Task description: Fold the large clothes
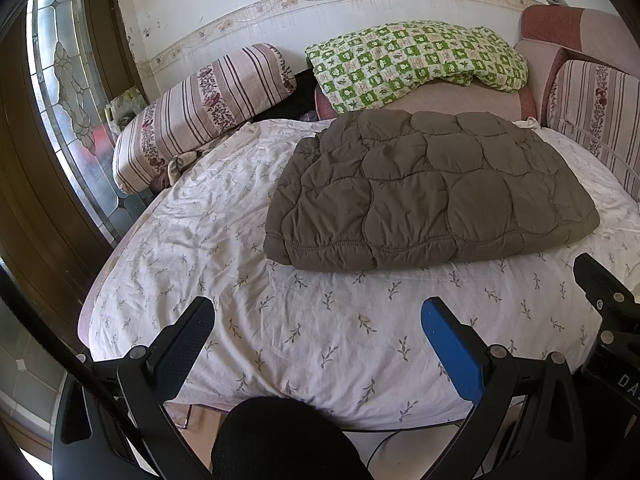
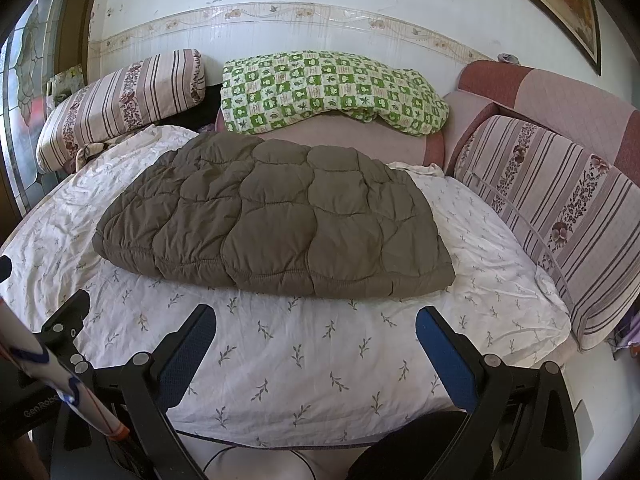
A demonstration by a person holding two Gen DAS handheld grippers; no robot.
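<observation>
A brown quilted padded garment (image 1: 432, 192) lies folded into a flat rectangle on the bed's white leaf-print sheet (image 1: 280, 320); it also shows in the right wrist view (image 2: 276, 220). My left gripper (image 1: 318, 312) is open and empty, held above the sheet's near edge, short of the garment. My right gripper (image 2: 316, 320) is open and empty too, just in front of the garment's near hem. The right gripper's black body shows at the right edge of the left wrist view (image 1: 608, 300).
A striped floral bolster (image 2: 120, 100) lies at the back left. A green checked quilt (image 2: 328, 92) sits on a pink sofa (image 2: 540, 92) behind the bed. A striped cushion (image 2: 560, 208) stands along the right. A glass door (image 1: 68, 92) is on the left.
</observation>
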